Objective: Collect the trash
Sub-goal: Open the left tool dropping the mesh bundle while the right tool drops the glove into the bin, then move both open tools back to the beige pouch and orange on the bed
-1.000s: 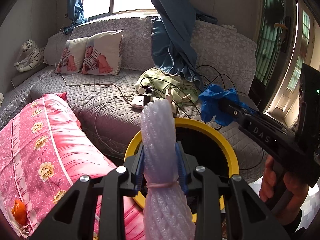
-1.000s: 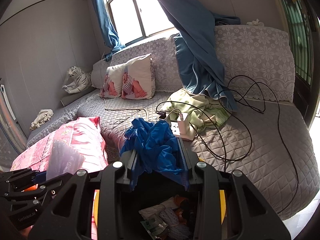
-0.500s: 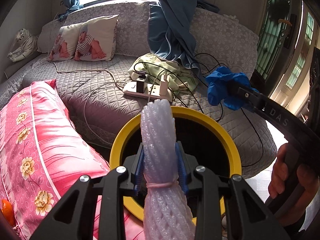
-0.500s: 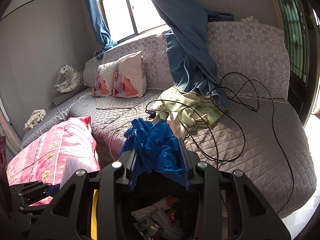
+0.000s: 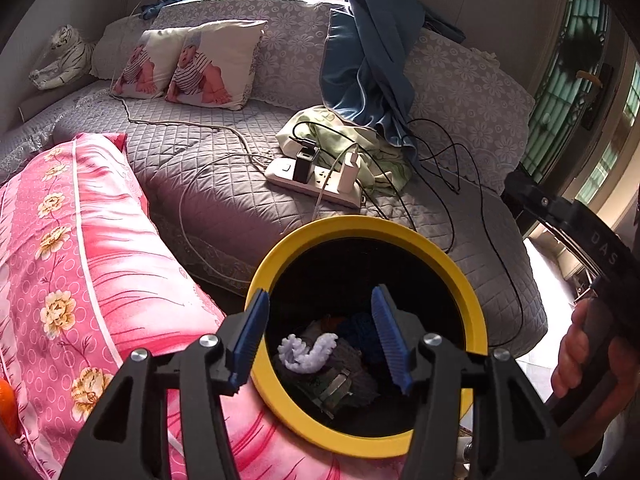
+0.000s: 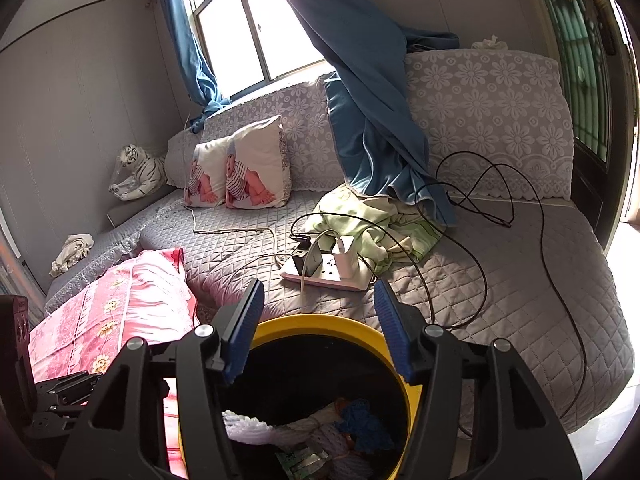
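A black trash bin with a yellow rim (image 5: 360, 226) (image 6: 320, 322) stands below both grippers, between the pink pillow and the sofa. Inside lie a pale purple foam net (image 5: 306, 354) (image 6: 248, 426), a blue crumpled piece (image 5: 360, 332) (image 6: 360, 420) and other scraps. My left gripper (image 5: 318, 338) hangs over the bin's mouth, its jaws opening, with nothing between the blue pads. My right gripper (image 6: 318, 326) is over the bin's far rim, jaws opening too, and holds nothing. A hand (image 5: 580, 356) grips the right tool at the left wrist view's right edge.
A grey quilted sofa (image 6: 500, 280) carries a white power strip (image 6: 324, 270) with chargers, black cables (image 6: 480, 208), a green cloth (image 6: 372, 216), a blue curtain (image 6: 372, 120) and two printed cushions (image 6: 236, 176). A pink floral pillow (image 5: 80, 260) lies left of the bin.
Both grippers have spread their jaws. The foam net has dropped from the left one and the blue piece from the right one into the bin. The left gripper moved down over the bin.
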